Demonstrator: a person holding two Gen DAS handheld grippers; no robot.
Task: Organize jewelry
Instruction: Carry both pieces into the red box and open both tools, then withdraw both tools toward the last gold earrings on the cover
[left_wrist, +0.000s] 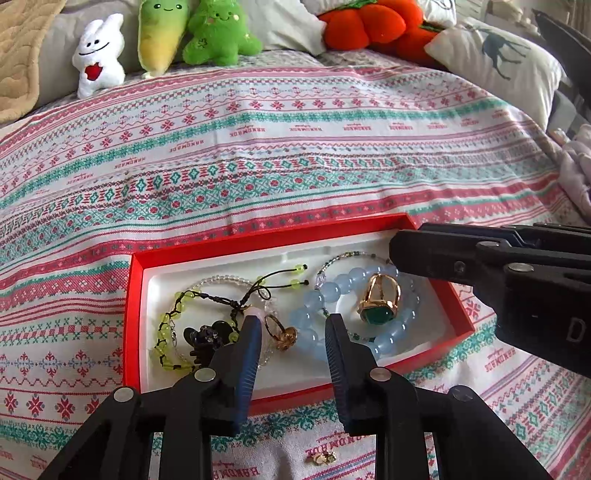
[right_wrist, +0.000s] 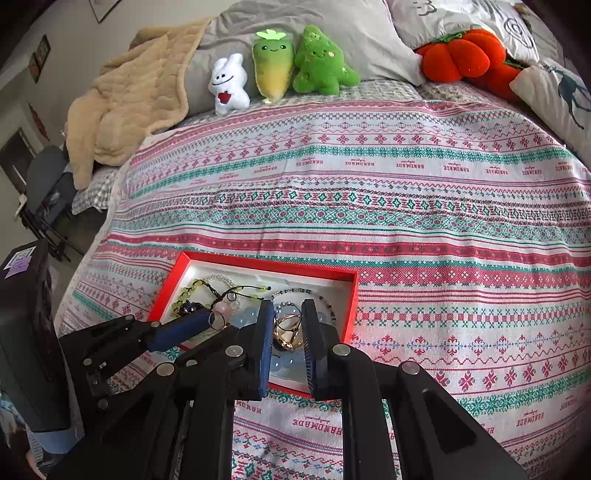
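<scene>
Left wrist view first: the word HANDMADE is printed over and over, upside down from here, along the pink and teal bands of the bedspread (left_wrist: 295, 155), and a letter D is moulded on the body of the right claw (left_wrist: 397, 251), which reaches in from three o'clock. The red box (left_wrist: 129, 314) lies on the bed with its long side running nine to three, white liner inside. In it, at the left, a green bead bracelet (left_wrist: 162, 332) on dark cord; at centre a small gold ring (left_wrist: 282, 334); at the right a pale blue bead bracelet (left_wrist: 314, 306) curled round a gold ring with a green stone (left_wrist: 378, 302), the stone turned toward six o'clock. The left claw (left_wrist: 291, 328) hangs over the box's near edge, its jaws apart with nothing pinched; no earlier picture here. A tiny gold piece (left_wrist: 319, 458) sits loose on the cloth at six o'clock. Plush toys (left_wrist: 207, 37) and pillows line the head of the bed at twelve. Right wrist view now: same HANDMADE print, the box (right_wrist: 347, 314) at seven o'clock from centre. The right claw (right_wrist: 289, 314) is drawn narrow over the gold ring (right_wrist: 286, 332) above the blue beads; whether the pads touch it I cannot tell. The left claw (right_wrist: 207, 321) comes in from nine. A beige blanket (right_wrist: 129, 92) lies at ten o'clock, a chair (right_wrist: 48, 192) beside the bed at nine.
</scene>
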